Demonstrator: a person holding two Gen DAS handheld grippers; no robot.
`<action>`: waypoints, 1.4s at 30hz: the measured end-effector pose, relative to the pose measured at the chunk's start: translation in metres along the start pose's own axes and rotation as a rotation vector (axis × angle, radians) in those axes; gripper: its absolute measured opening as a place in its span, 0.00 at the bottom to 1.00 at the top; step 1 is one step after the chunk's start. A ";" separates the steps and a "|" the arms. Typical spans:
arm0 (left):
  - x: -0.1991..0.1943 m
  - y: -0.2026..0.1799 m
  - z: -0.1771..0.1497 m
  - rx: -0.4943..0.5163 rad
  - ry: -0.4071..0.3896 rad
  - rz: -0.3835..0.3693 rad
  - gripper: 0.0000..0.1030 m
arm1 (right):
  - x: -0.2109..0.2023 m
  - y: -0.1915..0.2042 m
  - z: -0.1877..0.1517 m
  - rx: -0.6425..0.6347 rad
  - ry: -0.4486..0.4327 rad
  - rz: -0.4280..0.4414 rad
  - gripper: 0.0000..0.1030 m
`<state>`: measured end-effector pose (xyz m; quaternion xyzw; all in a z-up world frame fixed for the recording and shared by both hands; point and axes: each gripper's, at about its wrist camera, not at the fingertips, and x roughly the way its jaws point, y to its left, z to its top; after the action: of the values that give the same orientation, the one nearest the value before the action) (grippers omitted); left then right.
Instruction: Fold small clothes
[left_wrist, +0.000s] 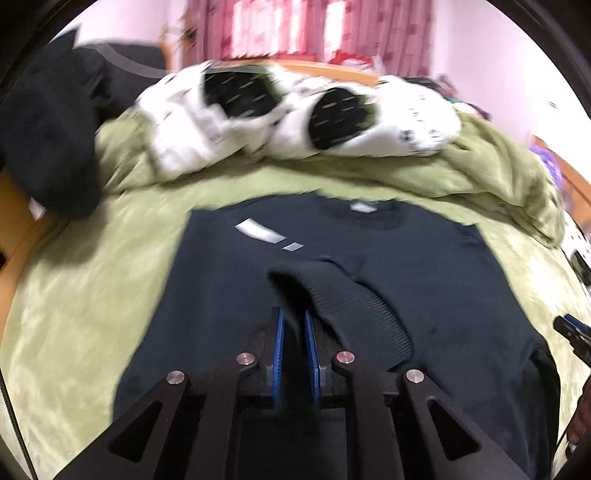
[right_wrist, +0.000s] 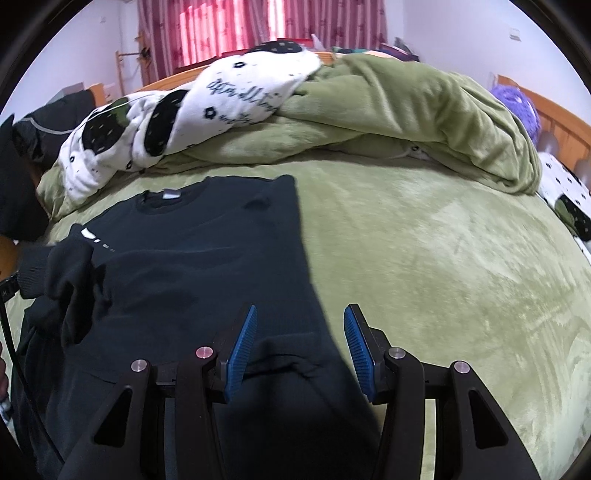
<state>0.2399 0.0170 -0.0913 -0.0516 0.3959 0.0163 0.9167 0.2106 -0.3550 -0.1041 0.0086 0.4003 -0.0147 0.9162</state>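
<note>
While your left gripper (left_wrist: 293, 325) pinches the ribbed cuff (left_wrist: 354, 306) of one sleeve between its blue pads, the rest of the sweater (left_wrist: 424, 266) lies flat on the green blanket (left_wrist: 92, 295), collar (left_wrist: 364, 216) away from you and hem toward you. The pads are nearly together with dark fabric filling the narrow slot, so read that as a clamp on the cuff, not an empty close. From the claw the sleeve runs forward and to the right across the chest, and the pale logo (left_wrist: 260, 230) sits beyond the cuff to the left.

Your right gripper (right_wrist: 301, 330) hangs with its pads well apart and nothing pressed between them; the sweater's straight right edge passes under the gap, dark cloth to one side and bare blanket to the other. In that view the lifted sleeve bunches at the far left, so the left hand is plainly the nearer one to it.

What matters for the next move, as I judge it, is that the body's long axis runs collar to hem, straight away from both claws. Lay the sleeve across that axis, inside the side edges, and leave the right claw free to take the near edge.
</note>
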 end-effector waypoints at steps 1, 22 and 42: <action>0.000 0.011 -0.001 -0.021 0.012 -0.006 0.13 | 0.000 0.005 0.000 -0.009 0.000 -0.002 0.47; 0.028 0.041 -0.008 -0.092 0.065 -0.166 0.29 | 0.014 0.043 -0.013 -0.125 0.038 -0.049 0.47; 0.063 0.003 -0.019 0.073 0.090 -0.073 0.12 | 0.017 0.039 -0.012 -0.123 0.033 -0.047 0.47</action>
<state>0.2695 0.0168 -0.1502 -0.0335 0.4351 -0.0338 0.8991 0.2140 -0.3160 -0.1246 -0.0568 0.4154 -0.0113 0.9078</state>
